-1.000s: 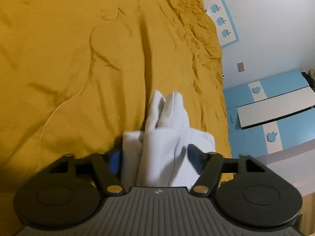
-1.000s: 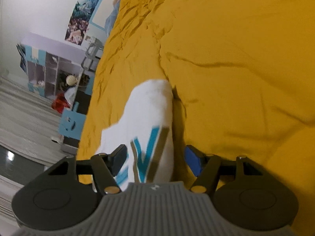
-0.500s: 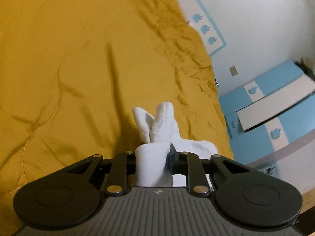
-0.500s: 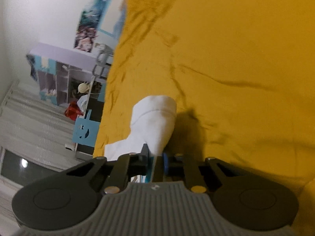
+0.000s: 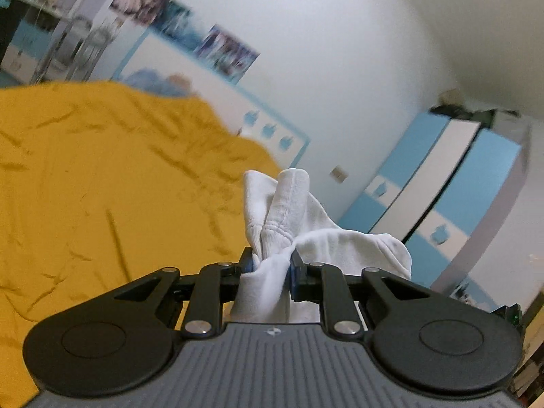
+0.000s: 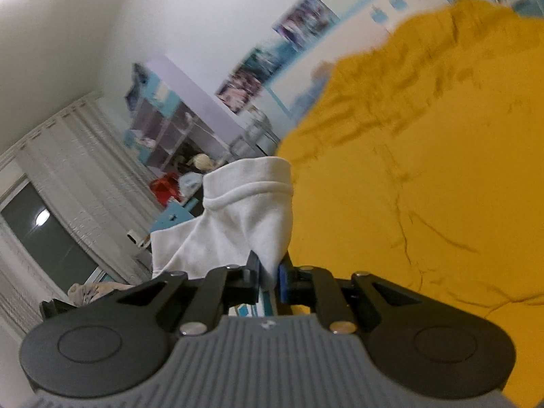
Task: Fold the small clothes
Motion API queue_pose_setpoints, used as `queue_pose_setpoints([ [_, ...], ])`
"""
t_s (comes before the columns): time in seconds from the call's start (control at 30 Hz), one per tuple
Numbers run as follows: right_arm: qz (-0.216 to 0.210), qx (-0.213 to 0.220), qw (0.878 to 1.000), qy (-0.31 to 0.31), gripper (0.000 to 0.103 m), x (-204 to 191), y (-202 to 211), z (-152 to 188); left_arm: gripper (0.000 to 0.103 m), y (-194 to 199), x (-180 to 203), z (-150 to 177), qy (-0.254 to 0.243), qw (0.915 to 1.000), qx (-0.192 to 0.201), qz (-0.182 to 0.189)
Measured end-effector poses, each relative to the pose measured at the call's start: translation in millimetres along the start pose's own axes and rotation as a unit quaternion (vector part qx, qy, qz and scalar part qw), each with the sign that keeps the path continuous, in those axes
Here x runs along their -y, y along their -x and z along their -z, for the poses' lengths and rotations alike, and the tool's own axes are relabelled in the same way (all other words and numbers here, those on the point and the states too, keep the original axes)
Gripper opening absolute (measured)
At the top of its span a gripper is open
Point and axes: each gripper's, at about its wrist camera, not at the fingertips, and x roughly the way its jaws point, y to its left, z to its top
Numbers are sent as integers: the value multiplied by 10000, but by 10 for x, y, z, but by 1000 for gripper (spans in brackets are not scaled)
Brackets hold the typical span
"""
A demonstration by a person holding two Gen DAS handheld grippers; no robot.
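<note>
A small white garment is held in the air above the yellow bedspread. My left gripper is shut on a bunched part of it; two ribbed sleeve or leg ends stick up beyond the fingers. My right gripper is shut on another part of the white garment, whose hemmed opening points away from me. The cloth hangs free of the bedspread in both views.
The yellow bedspread fills the left of the left wrist view and the right of the right wrist view. A blue and white wardrobe stands to the right. Shelves, curtains and a window stand at the left.
Both grippers closed on the white garment and lifted it off the bedspread. Both cameras have tilted up, so the room's walls and furniture now show.
</note>
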Motion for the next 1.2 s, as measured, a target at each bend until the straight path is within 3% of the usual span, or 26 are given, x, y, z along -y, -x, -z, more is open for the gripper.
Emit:
queue_pose_setpoints([
  [0.2,-129,454,9982,367,6,-433,901,-31,21,308,584,65,-74,9986,212,474],
  [0.4,230,461,9961,719,6,-640,1628,-45,21,336,942,208,-337,9974,-117,632],
  [0.53,491,356,9956,714,5,-552,1870,15,20,237,874,393,-259,9970,-460,565],
  [0.77,825,-51,9964,178,5,21,1655,372,20,-130,425,682,-162,9950,-972,160],
  [0.9,823,-196,9964,-101,5,269,1358,321,20,-414,219,635,-194,9920,-1245,64],
  [1.2,1295,-860,9865,-513,6,953,499,195,20,-1214,-340,828,-152,9778,-2078,-237],
])
